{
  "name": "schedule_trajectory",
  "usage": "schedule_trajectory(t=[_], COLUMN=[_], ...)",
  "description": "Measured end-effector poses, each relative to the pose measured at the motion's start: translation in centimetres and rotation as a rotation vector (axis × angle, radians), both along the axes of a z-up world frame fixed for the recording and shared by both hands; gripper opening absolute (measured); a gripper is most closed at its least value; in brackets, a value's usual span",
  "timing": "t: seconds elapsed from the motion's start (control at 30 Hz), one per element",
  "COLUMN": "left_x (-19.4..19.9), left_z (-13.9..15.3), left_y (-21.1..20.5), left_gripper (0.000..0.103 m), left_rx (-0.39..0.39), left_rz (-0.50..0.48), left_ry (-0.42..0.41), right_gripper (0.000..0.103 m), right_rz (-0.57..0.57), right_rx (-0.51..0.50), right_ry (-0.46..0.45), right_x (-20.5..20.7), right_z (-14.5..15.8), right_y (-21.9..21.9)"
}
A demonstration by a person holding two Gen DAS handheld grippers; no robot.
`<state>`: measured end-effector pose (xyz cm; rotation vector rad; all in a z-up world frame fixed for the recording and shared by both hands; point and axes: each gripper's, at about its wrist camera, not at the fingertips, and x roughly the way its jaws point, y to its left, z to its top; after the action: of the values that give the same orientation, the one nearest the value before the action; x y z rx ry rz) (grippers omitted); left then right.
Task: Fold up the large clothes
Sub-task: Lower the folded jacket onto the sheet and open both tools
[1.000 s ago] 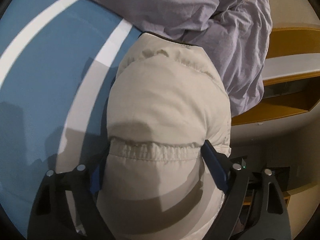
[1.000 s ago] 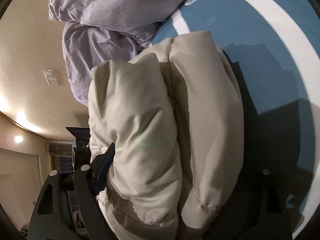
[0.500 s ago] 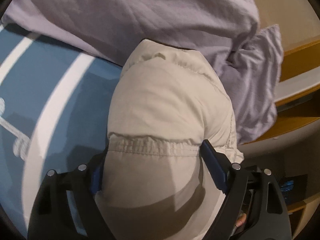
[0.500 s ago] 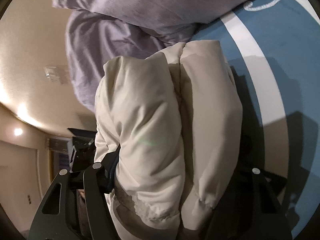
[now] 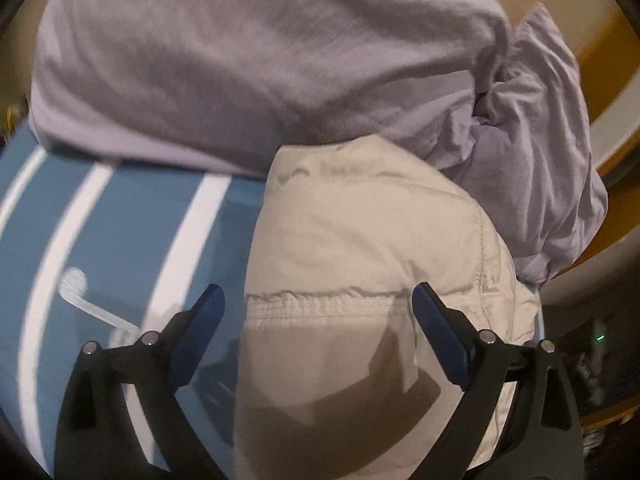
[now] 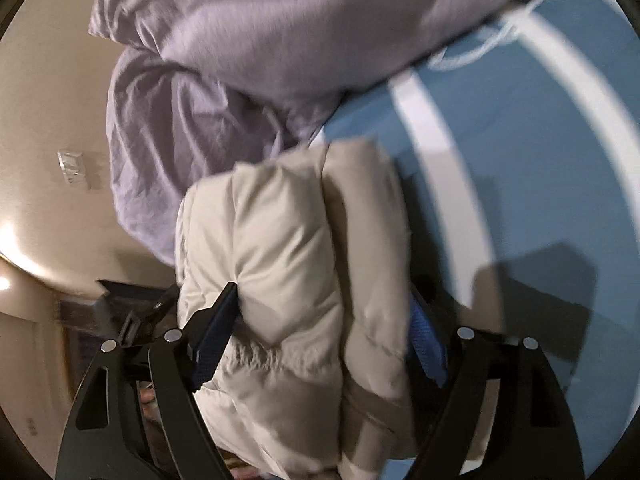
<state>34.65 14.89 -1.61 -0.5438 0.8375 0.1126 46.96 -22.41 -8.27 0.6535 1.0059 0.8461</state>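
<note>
A folded cream puffer jacket [image 5: 360,264] lies on the blue striped bedspread [image 5: 120,232], its far end against a lilac duvet [image 5: 260,64]. My left gripper [image 5: 318,308] is open; its left pad stands clear of the jacket and the right pad is at its side. In the right wrist view the jacket [image 6: 288,264] shows as a thick bundle of two folds. My right gripper [image 6: 322,320] straddles it with both blue pads against its sides, the jaws wide.
The lilac duvet [image 6: 248,52] is heaped at the far side and spills over the bed edge. A wooden shelf [image 5: 612,80] is at the right. A beige wall with a switch plate [image 6: 72,166] is at the left beyond the bed [image 6: 520,140].
The left jaws have opened and let go of the jacket. Both grippers have drawn back a little. The jacket now rests near the duvet.
</note>
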Motion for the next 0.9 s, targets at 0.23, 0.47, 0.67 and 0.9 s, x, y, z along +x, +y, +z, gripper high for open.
schedule_trajectory(t=[0.23,0.47,0.67,0.9], left_x=[-1.0,-1.3,-1.3,-1.0], left_z=[2.7,3.3,1.7,0.1], left_y=[-3.1,-7.3,-8.7,-9.6], left_gripper=[0.094,0.094,0.094,0.099], left_rx=[0.099,0.219,0.29,0.339], left_rz=[-0.033,-0.104,-0.132,-0.154], left_ry=[-0.093,-0.119,-0.08,-0.067], right_gripper=[0.078,0.062,0.06,0.06], right_rz=[-0.121,-0.063,-0.042,-0.012], right_rx=[-0.231,-0.368,-0.433,-0.464], right_ry=[-0.339,-0.594,-0.612,-0.579], right_x=[-3.3,-7.0,-7.3,-6.4], right_z=[5.4,7.3,5.5,2.9], right_y=[1.2,5.6,7.0,7.4])
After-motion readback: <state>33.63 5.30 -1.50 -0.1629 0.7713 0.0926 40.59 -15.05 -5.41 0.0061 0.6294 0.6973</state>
